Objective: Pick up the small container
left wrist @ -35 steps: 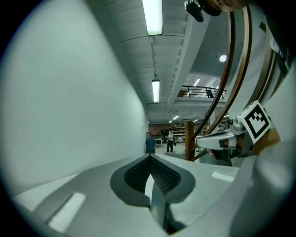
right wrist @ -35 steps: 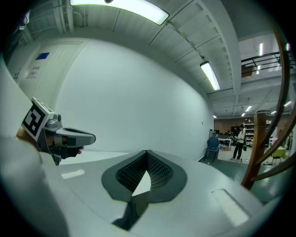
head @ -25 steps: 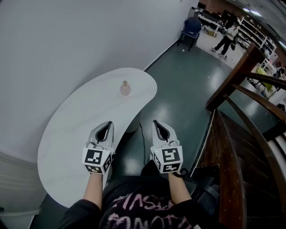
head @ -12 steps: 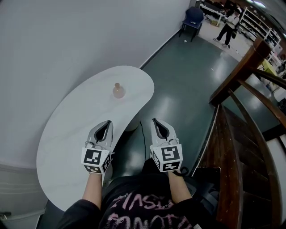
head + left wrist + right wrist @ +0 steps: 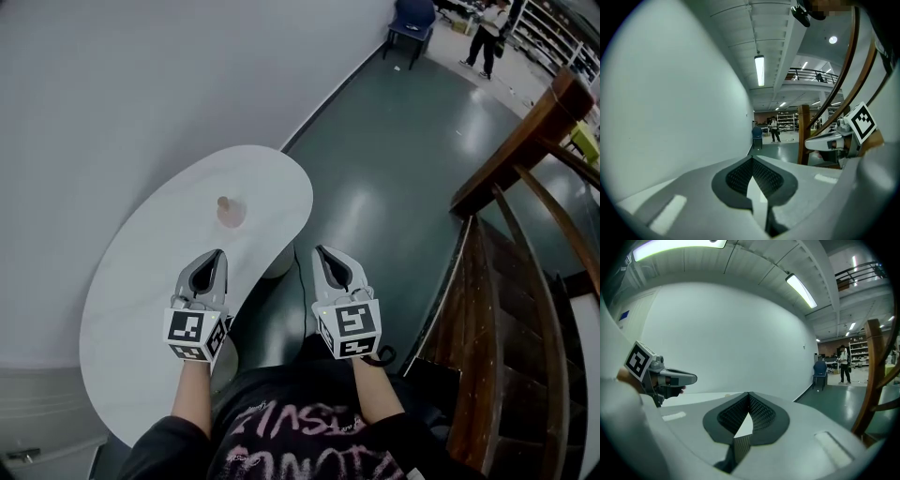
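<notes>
Step in hand: approach, no grasp yet. The small container [image 5: 230,211] stands on the white table [image 5: 141,281], centre-left of the head view, ahead of the left gripper [image 5: 216,255]. Both it and the right gripper [image 5: 324,253] have jaws together, empty. The next move probably calls for opening the left jaws and reaching forward.

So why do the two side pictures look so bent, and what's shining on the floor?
Left gripper view and right gripper view: wide-angle lenses bow the wall and stair rail, with black corners. Head view: pale glare on the floor.
</notes>
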`<state>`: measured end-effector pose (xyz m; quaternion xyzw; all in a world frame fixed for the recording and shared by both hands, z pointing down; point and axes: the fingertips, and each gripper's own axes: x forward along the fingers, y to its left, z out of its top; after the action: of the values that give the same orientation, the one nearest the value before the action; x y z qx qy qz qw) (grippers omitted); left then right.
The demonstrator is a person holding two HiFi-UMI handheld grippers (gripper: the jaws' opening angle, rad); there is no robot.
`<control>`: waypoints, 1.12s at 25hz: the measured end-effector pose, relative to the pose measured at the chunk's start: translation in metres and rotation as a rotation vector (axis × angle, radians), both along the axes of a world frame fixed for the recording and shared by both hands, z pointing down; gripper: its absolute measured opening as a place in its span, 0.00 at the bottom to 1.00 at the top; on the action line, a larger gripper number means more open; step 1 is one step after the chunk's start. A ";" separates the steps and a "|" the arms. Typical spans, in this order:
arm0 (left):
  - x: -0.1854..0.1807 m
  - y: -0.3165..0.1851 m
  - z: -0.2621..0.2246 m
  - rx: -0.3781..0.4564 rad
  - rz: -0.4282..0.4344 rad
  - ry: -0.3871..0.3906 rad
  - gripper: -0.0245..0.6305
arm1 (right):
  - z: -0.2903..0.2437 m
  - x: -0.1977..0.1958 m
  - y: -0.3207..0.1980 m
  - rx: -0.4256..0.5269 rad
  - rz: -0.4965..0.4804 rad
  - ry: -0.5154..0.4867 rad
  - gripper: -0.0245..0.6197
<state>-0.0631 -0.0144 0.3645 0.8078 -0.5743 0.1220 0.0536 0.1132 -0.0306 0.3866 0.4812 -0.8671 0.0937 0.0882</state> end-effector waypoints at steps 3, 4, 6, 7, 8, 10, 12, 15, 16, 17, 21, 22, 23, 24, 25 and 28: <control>0.010 -0.024 -0.005 0.006 -0.032 -0.019 0.04 | 0.001 0.013 -0.026 -0.012 -0.023 -0.014 0.05; 0.012 -0.030 -0.007 0.004 -0.045 -0.023 0.04 | 0.001 0.015 -0.033 -0.013 -0.033 -0.018 0.05; 0.014 -0.038 -0.009 0.002 -0.072 -0.026 0.04 | -0.001 0.018 -0.046 -0.013 -0.054 -0.027 0.05; 0.016 -0.041 -0.009 0.004 -0.084 -0.028 0.04 | -0.001 0.020 -0.052 -0.012 -0.063 -0.030 0.05; 0.017 -0.043 -0.009 0.006 -0.094 -0.029 0.04 | -0.001 0.021 -0.058 -0.010 -0.073 -0.031 0.05; 0.018 -0.047 -0.006 0.009 -0.115 -0.031 0.04 | 0.000 0.022 -0.066 -0.004 -0.094 -0.027 0.05; 0.016 -0.048 -0.004 0.008 -0.137 -0.031 0.04 | 0.001 0.020 -0.071 -0.002 -0.111 -0.023 0.05; 0.013 -0.047 -0.007 0.009 -0.160 -0.037 0.04 | -0.001 0.018 -0.075 -0.002 -0.129 -0.024 0.05; 0.012 -0.047 -0.009 0.010 -0.166 -0.040 0.04 | -0.003 0.019 -0.076 -0.002 -0.133 -0.025 0.05; 0.012 -0.047 -0.011 0.012 -0.171 -0.042 0.04 | -0.005 0.019 -0.078 -0.001 -0.137 -0.027 0.05; 0.011 -0.042 -0.014 0.013 -0.189 -0.050 0.04 | -0.009 0.014 -0.081 0.003 -0.157 -0.032 0.05; 0.009 -0.041 -0.014 0.014 -0.196 -0.049 0.04 | -0.009 0.012 -0.081 0.005 -0.165 -0.031 0.05; 0.007 -0.041 -0.014 0.016 -0.203 -0.048 0.04 | -0.009 0.009 -0.082 0.006 -0.173 -0.030 0.05; 0.004 -0.040 -0.015 0.018 -0.210 -0.046 0.04 | -0.010 0.005 -0.082 0.008 -0.180 -0.029 0.05; 0.000 -0.039 -0.015 0.019 -0.217 -0.043 0.04 | -0.011 0.002 -0.083 0.011 -0.187 -0.027 0.05; -0.009 -0.038 -0.015 0.025 -0.233 -0.034 0.04 | -0.012 -0.008 -0.086 0.015 -0.201 -0.023 0.05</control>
<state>-0.0720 -0.0528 0.3491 0.7340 -0.6665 0.1215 0.0473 0.1052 -0.1161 0.3743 0.3913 -0.9126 0.0833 0.0836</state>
